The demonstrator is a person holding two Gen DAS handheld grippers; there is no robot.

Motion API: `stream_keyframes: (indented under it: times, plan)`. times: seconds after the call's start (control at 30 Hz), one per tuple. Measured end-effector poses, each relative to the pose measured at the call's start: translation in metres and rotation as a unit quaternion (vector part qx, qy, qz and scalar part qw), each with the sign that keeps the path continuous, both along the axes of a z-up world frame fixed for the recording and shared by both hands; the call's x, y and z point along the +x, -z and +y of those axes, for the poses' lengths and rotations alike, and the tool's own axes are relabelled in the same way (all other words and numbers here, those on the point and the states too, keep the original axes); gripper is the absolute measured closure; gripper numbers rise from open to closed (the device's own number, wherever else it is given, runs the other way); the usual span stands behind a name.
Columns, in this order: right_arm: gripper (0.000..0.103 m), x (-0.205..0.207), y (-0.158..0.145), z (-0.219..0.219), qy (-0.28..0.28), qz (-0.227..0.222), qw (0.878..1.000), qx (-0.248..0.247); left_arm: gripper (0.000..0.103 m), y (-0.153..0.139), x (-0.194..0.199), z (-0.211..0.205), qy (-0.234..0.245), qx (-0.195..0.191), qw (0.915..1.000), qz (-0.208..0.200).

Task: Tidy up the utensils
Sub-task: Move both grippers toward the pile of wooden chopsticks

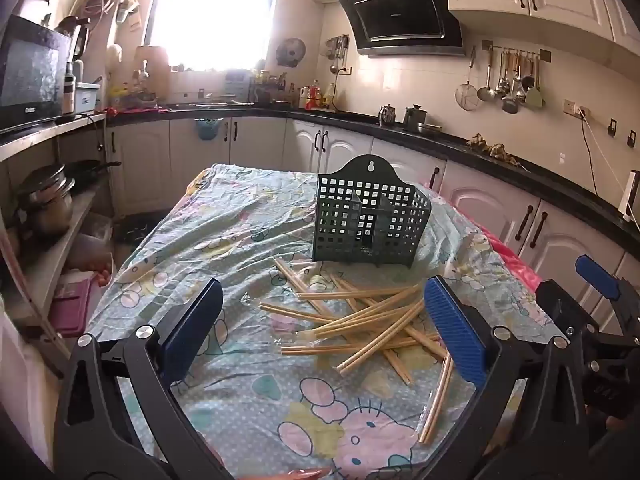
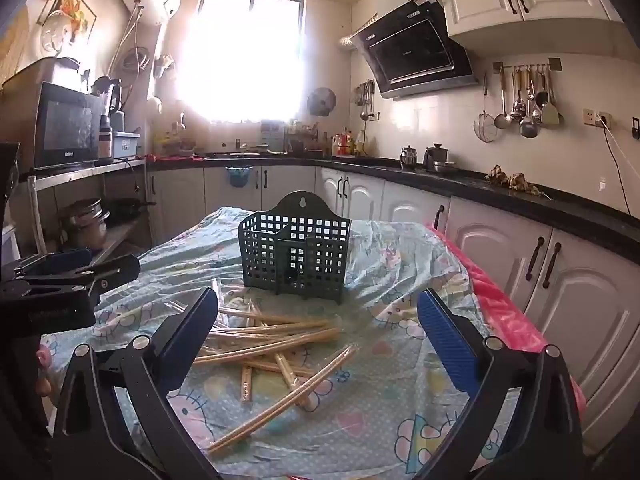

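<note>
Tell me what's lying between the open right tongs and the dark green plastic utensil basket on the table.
A loose pile of wrapped wooden chopsticks on the cartoon-print cloth, between the right tongs and the dark green plastic utensil basket; the right wrist view shows it.

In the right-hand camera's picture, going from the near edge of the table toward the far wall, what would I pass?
Open right gripper → loose pile of chopsticks on the cartoon tablecloth → dark green utensil basket → white cabinets → bright window.

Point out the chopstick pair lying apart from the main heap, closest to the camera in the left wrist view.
It is the wrapped pair lying below the right finger of the left gripper. It runs nearly upright in the picture, while the heap of chopsticks lies crisscrossed nearer the green basket.
</note>
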State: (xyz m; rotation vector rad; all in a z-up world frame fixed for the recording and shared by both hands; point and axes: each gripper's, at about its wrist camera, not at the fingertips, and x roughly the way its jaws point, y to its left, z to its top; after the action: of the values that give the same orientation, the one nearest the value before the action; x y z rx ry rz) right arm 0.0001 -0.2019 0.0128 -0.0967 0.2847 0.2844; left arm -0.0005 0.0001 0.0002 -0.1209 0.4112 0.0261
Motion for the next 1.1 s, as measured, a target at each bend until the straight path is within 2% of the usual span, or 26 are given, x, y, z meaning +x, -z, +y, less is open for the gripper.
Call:
stream_keyframes:
  times: [0.57,0.63,1.1]
  plan:
    - [0.006,0.010,0.002,-0.006,0.006,-0.011,1.000,0.005,0.010,-0.001,0.002,0.008,-0.006,-0.001,1.0000,0.003]
    - [0.006,0.000,-0.002,-0.003,0.010,-0.013,1.000,0.006,0.010,-0.002,0.000,0.004,-0.006,0.001,1.0000,0.001]
    - [0.006,-0.001,-0.003,-0.002,0.010,-0.014,1.000,0.007,0.010,-0.002,0.000,0.002,-0.008,0.002,1.0000,0.000]
